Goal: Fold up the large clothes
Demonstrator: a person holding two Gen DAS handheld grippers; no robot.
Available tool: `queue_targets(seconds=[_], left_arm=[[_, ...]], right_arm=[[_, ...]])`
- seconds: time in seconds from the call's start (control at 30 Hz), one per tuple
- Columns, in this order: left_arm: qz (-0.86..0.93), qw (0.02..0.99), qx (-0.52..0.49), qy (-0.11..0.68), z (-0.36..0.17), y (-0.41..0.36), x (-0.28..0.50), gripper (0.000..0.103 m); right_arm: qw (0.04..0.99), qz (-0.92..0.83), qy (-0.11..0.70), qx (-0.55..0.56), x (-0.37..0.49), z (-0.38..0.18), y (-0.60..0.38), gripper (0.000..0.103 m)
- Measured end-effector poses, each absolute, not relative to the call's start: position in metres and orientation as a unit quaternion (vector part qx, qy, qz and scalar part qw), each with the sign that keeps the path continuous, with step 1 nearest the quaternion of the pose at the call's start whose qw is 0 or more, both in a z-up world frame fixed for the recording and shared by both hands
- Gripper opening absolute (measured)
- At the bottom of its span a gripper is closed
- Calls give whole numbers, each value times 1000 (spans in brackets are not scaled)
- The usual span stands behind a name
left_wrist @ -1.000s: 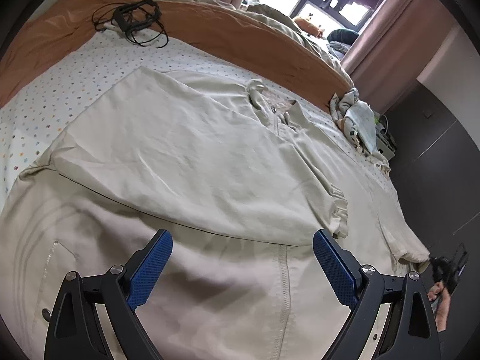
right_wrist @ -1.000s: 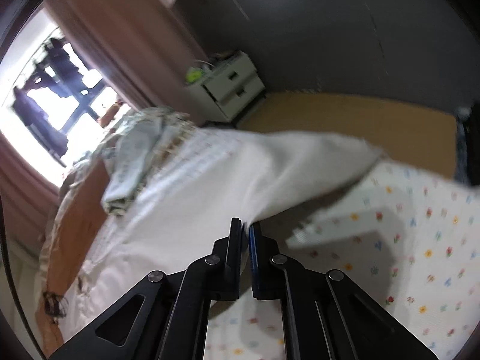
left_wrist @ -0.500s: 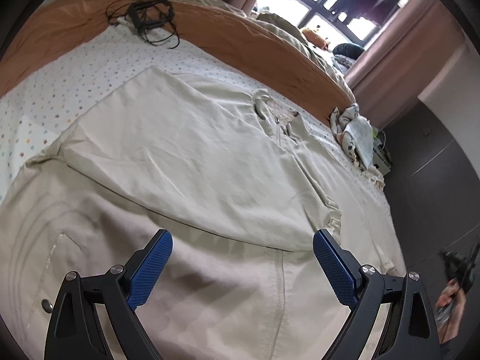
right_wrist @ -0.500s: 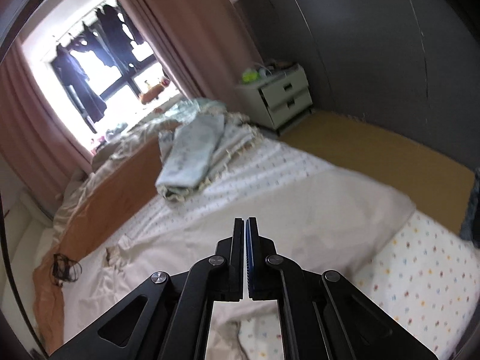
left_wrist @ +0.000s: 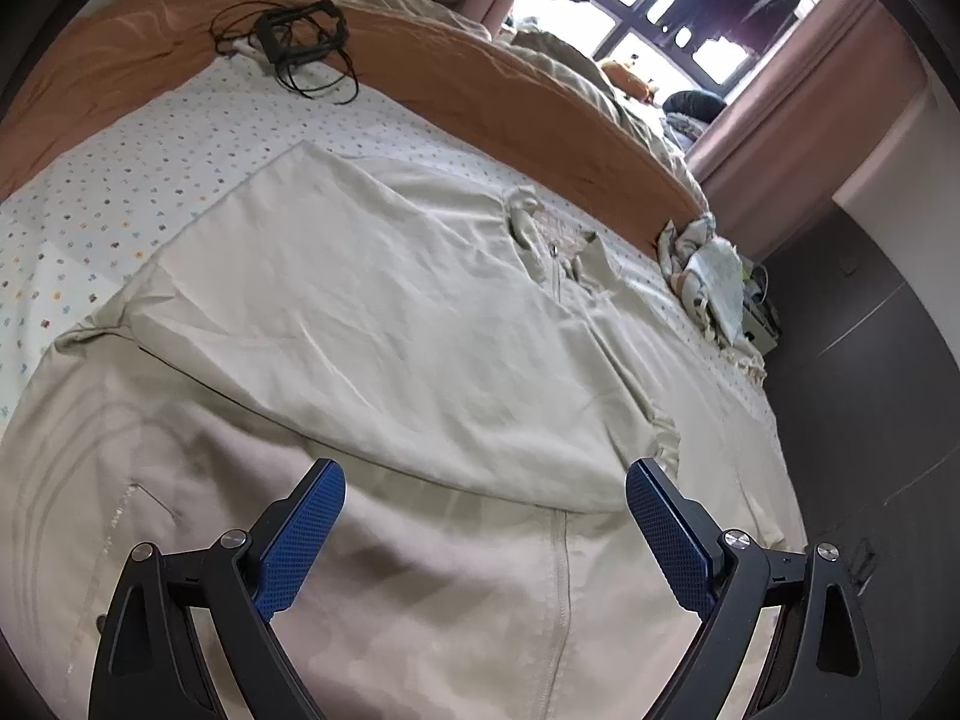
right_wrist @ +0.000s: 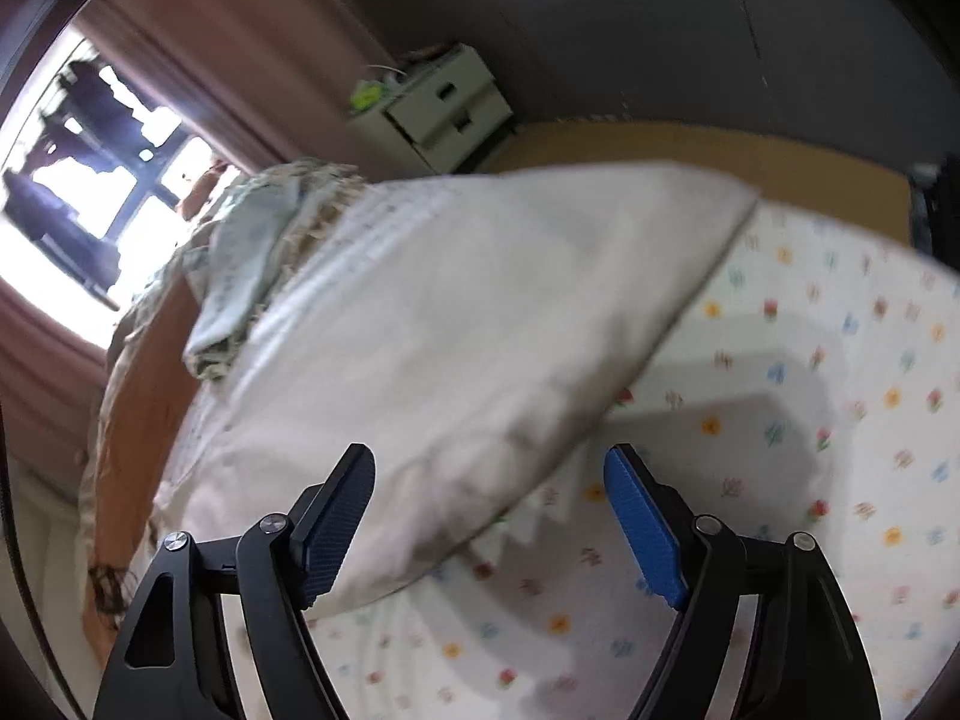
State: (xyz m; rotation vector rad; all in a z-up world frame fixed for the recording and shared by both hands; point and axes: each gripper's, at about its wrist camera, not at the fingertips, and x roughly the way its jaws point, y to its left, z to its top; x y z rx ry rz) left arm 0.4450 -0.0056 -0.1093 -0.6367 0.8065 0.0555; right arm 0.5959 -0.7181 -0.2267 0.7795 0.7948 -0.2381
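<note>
1. The task's thing is a large pale beige cotton garment with a centre zip, spread flat on the bed's white sheet printed with small coloured flowers. One side of it is already folded over onto the middle, and the folded edge runs across just ahead of the left gripper.
2. The left gripper hangs low over the hem end of the garment, its blue-padded jaws standing wide apart with nothing between them. Cloth lies directly below and ahead of it.
3. From the left gripper, the garment's long axis runs straight away, following the zip seam from between the jaws up to the collar at the far end. So the collar points away from the tongs, toward the orange blanket and the window, and the hem points back at the tongs.
4. The right gripper hangs beside the garment's unfolded side, where a loose sleeve or side panel lies. Its jaws are opening. The blurred cloth edge sits between and just under them, closer to the left-hand jaw, and neither pad presses on it.
5. From the right gripper that panel stretches ahead and rightward to a corner that lies well beyond the tips; the flowered sheet lies bare to the right.
6. By my reading the right hand is nearer this unfolded side, so the next fold inward toward the zip line falls to it.
</note>
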Motion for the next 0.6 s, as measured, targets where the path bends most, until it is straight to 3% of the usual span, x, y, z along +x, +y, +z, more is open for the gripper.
queue_targets(seconds=[0.3,0.37,0.4,0.43,0.6], left_arm=[[43,867,-311,387,-113,-1,447,95],[41,866,-308,392,-115,-4,447,95],[42,866,-305,394,-115,-8,447,95],[40,867,-303,393,-114,-11,446,95],[38,891,-255,375,-100,-32,438,95]], right_arm=[[844,-139,340,392,627,-238,-735,76],[844,-148,340,387,632,-237,-739,52],[841,-155,348,384,634,-238,-741,17],[835,-153,357,390,636,-240,-745,9],[840,-150,341,396,633,-211,-745,6]])
